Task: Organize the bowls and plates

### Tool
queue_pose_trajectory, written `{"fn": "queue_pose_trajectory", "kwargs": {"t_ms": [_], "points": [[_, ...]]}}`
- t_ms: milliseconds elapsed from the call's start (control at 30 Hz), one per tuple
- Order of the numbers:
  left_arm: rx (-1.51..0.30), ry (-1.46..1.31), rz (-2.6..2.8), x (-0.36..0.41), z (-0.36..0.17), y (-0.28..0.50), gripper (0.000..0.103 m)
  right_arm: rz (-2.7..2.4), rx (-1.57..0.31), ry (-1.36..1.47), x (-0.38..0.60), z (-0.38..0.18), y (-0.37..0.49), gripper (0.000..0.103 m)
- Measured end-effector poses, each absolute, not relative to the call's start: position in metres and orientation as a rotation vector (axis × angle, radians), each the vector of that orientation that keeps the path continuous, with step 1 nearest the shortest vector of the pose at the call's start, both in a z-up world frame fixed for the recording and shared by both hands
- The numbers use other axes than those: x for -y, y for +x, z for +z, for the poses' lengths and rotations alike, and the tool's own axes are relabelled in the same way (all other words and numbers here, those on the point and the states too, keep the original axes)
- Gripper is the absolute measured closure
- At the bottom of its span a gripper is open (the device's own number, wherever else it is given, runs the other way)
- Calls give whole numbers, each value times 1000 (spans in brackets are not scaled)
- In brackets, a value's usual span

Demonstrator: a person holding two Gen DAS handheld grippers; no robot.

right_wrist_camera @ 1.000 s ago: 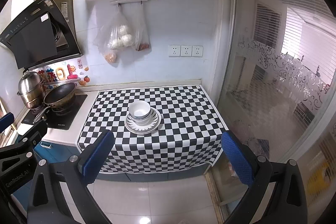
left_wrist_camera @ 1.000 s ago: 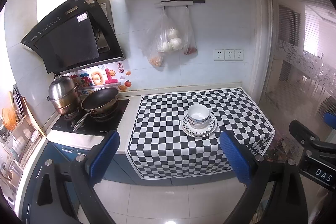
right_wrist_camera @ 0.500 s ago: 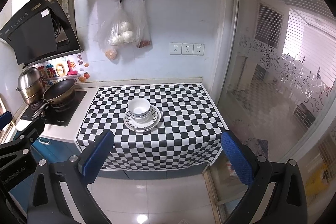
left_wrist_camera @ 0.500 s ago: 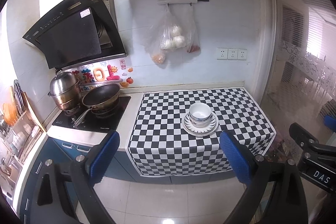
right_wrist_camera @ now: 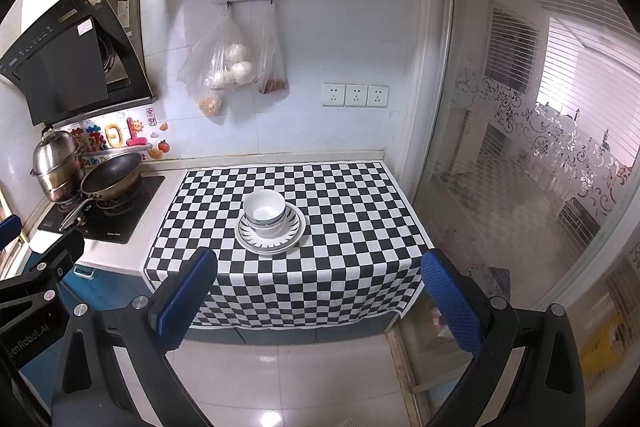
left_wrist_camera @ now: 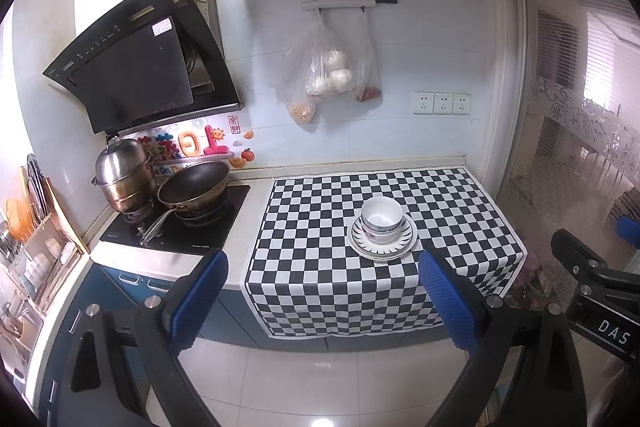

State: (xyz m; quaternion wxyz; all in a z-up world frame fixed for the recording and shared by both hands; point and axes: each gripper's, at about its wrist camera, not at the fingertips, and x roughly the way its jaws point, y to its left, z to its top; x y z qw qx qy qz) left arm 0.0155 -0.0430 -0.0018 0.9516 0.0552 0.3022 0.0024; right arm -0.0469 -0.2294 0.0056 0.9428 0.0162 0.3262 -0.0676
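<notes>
Hovering wide open and empty, left gripper (left_wrist_camera: 322, 291) and right gripper (right_wrist_camera: 320, 291), well short of stacked white bowls (left_wrist_camera: 382, 215) on striped-rim plates (left_wrist_camera: 404, 241).

cloth (left_wrist_camera: 320, 251) bare around bowls (left_wrist_camera: 382, 219), pan (left_wrist_camera: 194, 185) far left

Saw stacked bowls (left_wrist_camera: 382, 217) nested on plates (left_wrist_camera: 384, 241) atop checkered cloth (left_wrist_camera: 320, 267); left gripper (left_wrist_camera: 322, 293) spread wide, well short.
</notes>
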Motion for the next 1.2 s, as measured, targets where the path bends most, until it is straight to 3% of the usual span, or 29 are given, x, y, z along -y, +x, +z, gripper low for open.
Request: {"fn": "queue_pose_trajectory", "kwargs": {"t_ms": [1200], "points": [[-606, 118, 1, 39, -1, 20, 5, -143, -657, 39, 221, 8, -37, 0]]}}
